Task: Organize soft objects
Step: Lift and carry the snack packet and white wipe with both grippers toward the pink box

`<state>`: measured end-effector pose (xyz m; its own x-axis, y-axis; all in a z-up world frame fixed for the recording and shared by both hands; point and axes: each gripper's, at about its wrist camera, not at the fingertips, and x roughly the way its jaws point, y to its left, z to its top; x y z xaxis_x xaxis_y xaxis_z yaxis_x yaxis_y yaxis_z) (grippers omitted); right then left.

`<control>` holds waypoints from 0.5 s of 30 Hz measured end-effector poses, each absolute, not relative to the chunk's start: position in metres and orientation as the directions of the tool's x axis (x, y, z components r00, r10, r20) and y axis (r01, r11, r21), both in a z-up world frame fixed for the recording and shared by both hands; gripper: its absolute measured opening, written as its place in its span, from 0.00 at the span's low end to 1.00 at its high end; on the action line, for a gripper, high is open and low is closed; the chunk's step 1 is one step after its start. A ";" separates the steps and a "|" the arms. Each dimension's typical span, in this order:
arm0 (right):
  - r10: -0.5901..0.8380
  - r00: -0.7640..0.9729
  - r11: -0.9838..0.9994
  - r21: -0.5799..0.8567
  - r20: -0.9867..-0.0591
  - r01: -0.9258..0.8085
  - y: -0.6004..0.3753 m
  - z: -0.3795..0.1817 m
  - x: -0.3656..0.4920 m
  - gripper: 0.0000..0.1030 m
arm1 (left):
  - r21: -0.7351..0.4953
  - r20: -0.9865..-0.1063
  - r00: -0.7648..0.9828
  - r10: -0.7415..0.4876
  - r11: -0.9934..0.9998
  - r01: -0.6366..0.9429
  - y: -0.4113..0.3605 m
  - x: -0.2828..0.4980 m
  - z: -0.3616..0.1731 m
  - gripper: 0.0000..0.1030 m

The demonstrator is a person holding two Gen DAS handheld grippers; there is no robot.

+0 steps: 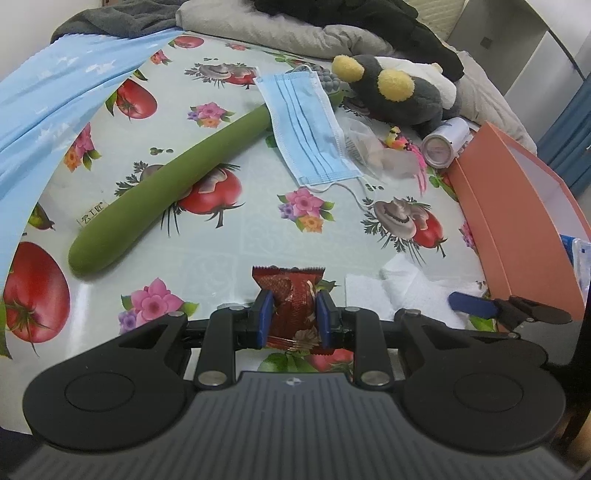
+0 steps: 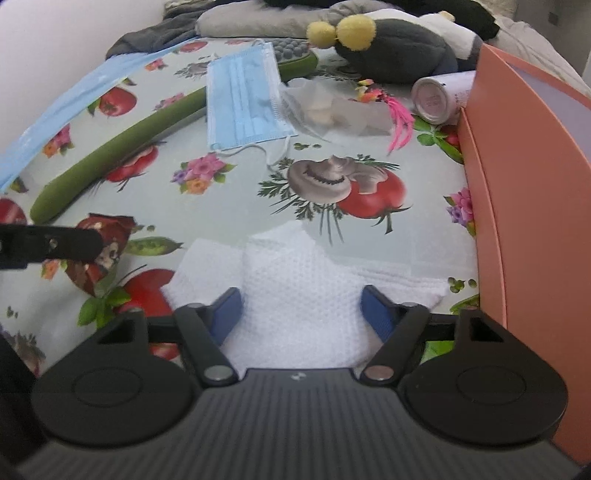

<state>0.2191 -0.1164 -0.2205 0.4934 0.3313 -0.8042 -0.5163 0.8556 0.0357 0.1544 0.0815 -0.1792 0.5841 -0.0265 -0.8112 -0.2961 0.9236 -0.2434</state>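
Observation:
My left gripper [image 1: 291, 314] is shut on a red foil snack packet [image 1: 291, 295], just above the patterned tablecloth; the packet also shows in the right wrist view [image 2: 105, 236] behind the left gripper's finger. My right gripper [image 2: 301, 310] is open, its blue pads on either side of a white folded paper towel [image 2: 303, 288] lying on the table; the towel also shows in the left wrist view [image 1: 406, 288]. A blue face mask [image 1: 306, 125] and a grey plush toy with yellow ears [image 1: 395, 92] lie farther back.
An orange open box [image 1: 517, 214] stands at the right [image 2: 517, 184]. A long green soft stick [image 1: 166, 184], a clear plastic bag [image 1: 373, 147], a pink feathered toy [image 1: 410, 147] and a white can [image 1: 443, 144] lie on the table. Clothes pile at the back [image 1: 295, 29].

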 end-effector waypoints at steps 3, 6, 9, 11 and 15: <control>0.338 0.487 0.850 0.039 -0.805 -0.526 -0.117 -0.218 0.215 0.45 | -0.246 -0.806 0.592 -0.030 0.926 -0.287 0.079 0.155 -0.175 0.29; 0.349 0.470 0.850 0.064 -0.811 -0.522 -0.119 -0.215 0.213 0.17 | -0.248 -0.799 0.601 -0.034 0.928 -0.277 0.076 0.154 -0.168 0.29; 0.364 0.463 0.855 0.092 -0.808 -0.510 -0.123 -0.213 0.211 0.13 | -0.245 -0.794 0.607 -0.033 0.931 -0.269 0.073 0.153 -0.162 0.29; 0.374 0.464 0.859 0.112 -0.803 -0.499 -0.125 -0.209 0.207 0.12 | -0.244 -0.791 0.610 -0.035 0.934 -0.262 0.071 0.151 -0.159 0.29; 0.393 0.493 0.865 0.130 -0.776 -0.484 -0.130 -0.193 0.198 0.12 | -0.251 -0.782 0.622 -0.044 0.936 -0.249 0.067 0.148 -0.149 0.29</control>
<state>0.1983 -0.1297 -0.1928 0.4933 0.3929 -0.7761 -0.4844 0.8651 0.1301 0.1480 0.0675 -0.1490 0.6221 -0.0444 -0.7816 -0.2486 0.9355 -0.2510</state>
